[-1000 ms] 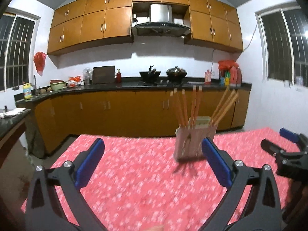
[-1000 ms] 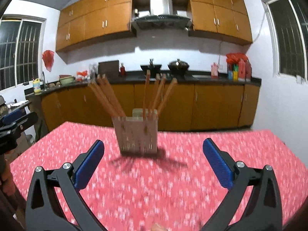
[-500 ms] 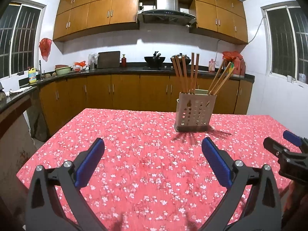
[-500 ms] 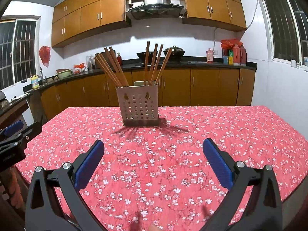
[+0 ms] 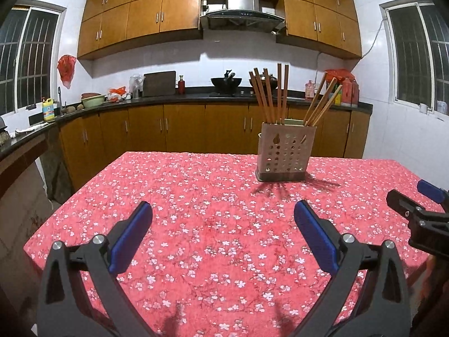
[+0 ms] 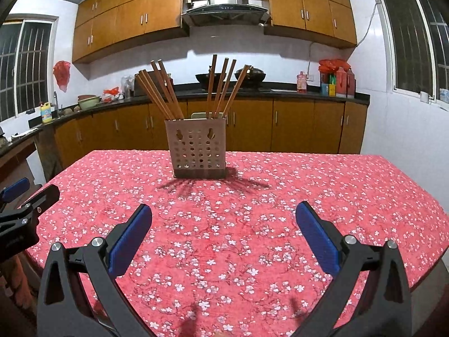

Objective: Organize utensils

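Observation:
A beige perforated utensil holder (image 5: 285,151) stands upright on the far part of the red floral table (image 5: 196,196); it also shows in the right wrist view (image 6: 195,147). Several wooden chopsticks (image 5: 269,95) stand in it, fanned in two bunches, also seen in the right wrist view (image 6: 165,92). My left gripper (image 5: 223,219) is open and empty, well short of the holder. My right gripper (image 6: 224,219) is open and empty, facing the holder from the near side. Each gripper shows at the edge of the other's view: the right one (image 5: 421,210), the left one (image 6: 22,205).
The table (image 6: 308,185) has its left edge near the L-shaped dark counter (image 5: 42,129) and wooden cabinets (image 5: 196,129). A stove with woks (image 5: 227,82), bottles (image 5: 348,90) and a dish-soap bottle (image 5: 48,109) sit on the counter. Windows flank both sides.
Both cameras have pulled back and steadied; the holder now sits farther away and sharp. Both grippers stay open and empty.

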Motion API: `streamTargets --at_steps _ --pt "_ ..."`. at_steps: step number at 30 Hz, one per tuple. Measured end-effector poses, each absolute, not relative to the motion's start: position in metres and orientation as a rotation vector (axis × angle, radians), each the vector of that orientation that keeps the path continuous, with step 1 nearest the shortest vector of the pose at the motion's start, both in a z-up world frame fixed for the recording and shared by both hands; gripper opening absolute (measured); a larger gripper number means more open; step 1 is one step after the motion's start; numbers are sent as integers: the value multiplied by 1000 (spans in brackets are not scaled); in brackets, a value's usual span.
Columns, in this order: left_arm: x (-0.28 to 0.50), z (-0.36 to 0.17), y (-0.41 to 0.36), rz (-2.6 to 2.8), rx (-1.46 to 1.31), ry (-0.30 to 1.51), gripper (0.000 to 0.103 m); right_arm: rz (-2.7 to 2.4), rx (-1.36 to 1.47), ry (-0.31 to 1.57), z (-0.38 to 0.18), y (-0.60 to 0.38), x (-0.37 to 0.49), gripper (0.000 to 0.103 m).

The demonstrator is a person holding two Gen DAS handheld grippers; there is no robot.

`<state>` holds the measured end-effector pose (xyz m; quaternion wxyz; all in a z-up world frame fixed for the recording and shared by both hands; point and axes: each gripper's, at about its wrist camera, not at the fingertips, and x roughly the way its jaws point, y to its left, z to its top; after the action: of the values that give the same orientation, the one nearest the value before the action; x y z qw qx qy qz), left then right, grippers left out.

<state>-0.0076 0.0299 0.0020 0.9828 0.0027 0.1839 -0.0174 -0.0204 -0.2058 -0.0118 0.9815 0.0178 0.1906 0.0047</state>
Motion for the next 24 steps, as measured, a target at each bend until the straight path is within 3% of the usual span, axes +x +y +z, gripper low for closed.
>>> streamTargets --at_steps 24 --pt "-8 0 27 -35 12 375 99 1 48 390 -16 -211 -24 101"
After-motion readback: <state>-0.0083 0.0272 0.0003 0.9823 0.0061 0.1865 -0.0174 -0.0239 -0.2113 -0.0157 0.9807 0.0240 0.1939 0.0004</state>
